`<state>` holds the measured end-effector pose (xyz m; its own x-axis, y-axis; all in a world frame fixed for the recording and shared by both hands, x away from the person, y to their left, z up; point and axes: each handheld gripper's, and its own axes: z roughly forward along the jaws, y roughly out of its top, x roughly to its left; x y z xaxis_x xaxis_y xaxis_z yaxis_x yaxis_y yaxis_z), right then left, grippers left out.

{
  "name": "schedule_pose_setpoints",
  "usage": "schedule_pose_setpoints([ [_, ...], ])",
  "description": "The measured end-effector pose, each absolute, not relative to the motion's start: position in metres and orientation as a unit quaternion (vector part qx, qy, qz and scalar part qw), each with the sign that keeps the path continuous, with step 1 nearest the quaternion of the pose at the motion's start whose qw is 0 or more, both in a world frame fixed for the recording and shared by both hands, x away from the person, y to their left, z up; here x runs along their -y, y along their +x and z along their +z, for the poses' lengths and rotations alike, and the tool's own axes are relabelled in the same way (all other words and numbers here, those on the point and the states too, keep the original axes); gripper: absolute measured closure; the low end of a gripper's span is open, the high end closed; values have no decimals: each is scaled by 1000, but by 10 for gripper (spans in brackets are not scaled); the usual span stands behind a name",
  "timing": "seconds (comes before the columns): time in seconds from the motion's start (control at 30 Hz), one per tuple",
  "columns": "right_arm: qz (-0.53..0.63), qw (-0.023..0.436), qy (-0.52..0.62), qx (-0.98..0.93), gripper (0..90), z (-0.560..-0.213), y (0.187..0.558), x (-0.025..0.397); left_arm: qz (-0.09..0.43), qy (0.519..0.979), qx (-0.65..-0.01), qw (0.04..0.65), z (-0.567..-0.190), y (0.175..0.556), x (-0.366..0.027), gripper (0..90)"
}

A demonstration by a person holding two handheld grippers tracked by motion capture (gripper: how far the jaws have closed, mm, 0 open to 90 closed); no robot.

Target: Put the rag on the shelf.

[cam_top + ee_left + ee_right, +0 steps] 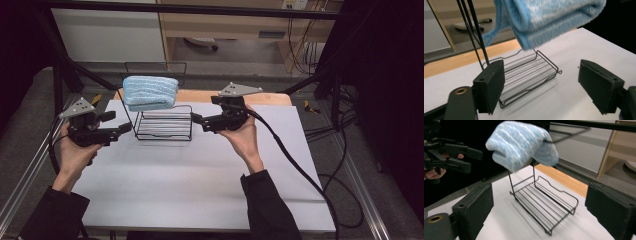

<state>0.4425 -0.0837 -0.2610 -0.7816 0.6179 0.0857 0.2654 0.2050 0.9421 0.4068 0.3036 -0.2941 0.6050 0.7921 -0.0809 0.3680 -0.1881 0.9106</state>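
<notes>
A folded light-blue towel (150,92) hangs over the top bar of a black wire rack (164,125) at the back of the white table (200,180). My left gripper (125,128) is held just left of the rack, open, nothing between its jaws. My right gripper (198,121) is just right of the rack, also open and empty. From the left gripper view the towel (549,20) hangs above the rack's tray (529,75). In the right gripper view the towel (521,145) drapes over the rack (544,205), with my left gripper (475,160) beyond it.
A wooden strip (200,96) runs along the table's far edge. Black frame posts (65,65) stand at both back corners. A cable (295,160) trails from the right gripper across the table's right side.
</notes>
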Motion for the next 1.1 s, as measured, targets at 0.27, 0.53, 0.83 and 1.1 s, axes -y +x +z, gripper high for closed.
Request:
schedule_pose_setpoints([
  [0.27,558,158,310,-753,44,-277,428,126,199,751,-391,493,-316,400,-297,177],
  [0.53,558,150,327,-748,20,-299,413,165,188,761,-387,485,-340,394,-284,117],
  [0.83,532,140,350,-758,4,-341,399,197,176,772,-393,468,-373,388,-281,103],
  [1.1,510,129,367,-768,2,-387,388,222,167,788,-394,444,-405,382,-281,103],
])
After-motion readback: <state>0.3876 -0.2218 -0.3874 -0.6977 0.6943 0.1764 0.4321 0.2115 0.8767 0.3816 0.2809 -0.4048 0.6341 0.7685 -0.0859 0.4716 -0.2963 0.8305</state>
